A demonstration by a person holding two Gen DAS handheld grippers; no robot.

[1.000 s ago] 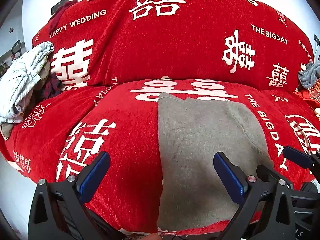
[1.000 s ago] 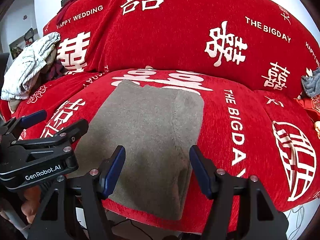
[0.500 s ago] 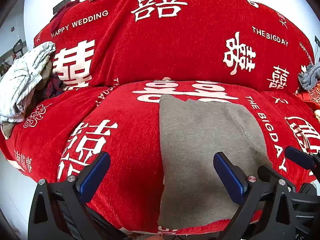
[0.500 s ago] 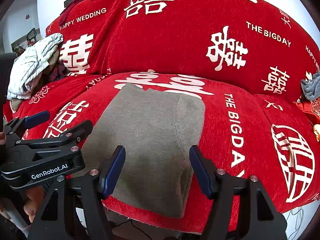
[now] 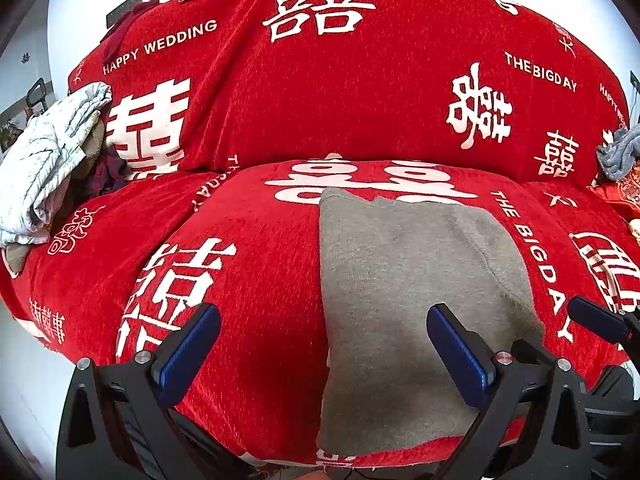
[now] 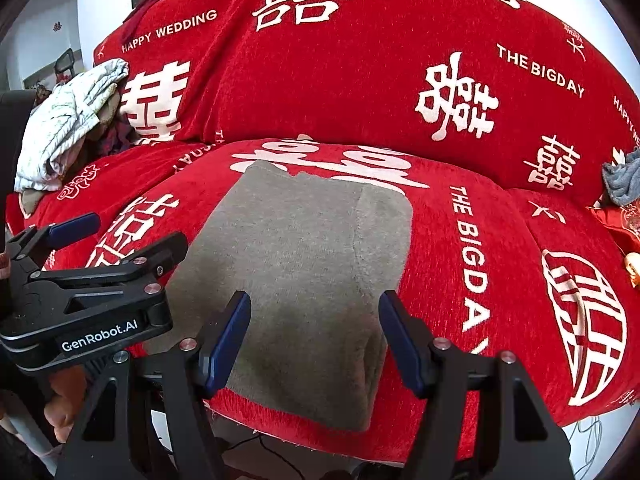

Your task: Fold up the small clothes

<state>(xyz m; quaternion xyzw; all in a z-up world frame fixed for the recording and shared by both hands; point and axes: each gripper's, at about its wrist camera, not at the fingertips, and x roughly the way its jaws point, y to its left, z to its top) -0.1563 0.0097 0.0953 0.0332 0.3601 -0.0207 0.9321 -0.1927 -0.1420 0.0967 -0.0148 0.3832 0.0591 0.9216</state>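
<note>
Cloth (image 6: 304, 280) lies folded once on the sofa (image 6: 360, 80); both my grippers (image 5: 324, 356) (image 6: 314, 340) gape empty above its near edge; further folds remain, I judge.

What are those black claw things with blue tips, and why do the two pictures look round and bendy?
They are two hand-held grabbers, one in each of a person's hands. Each carries a small wide-eyed camera looking out along its two fingers, which bends the picture.

One picture comes from the left gripper, the other from the right gripper. In the right one's view you can also see the left grabber from the side.

Both stand open and hold nothing. In front of them a grey garment, already folded over, lies flat on a sofa under a red cover with white writing. At the far left sits a pile of pale clothes.
</note>
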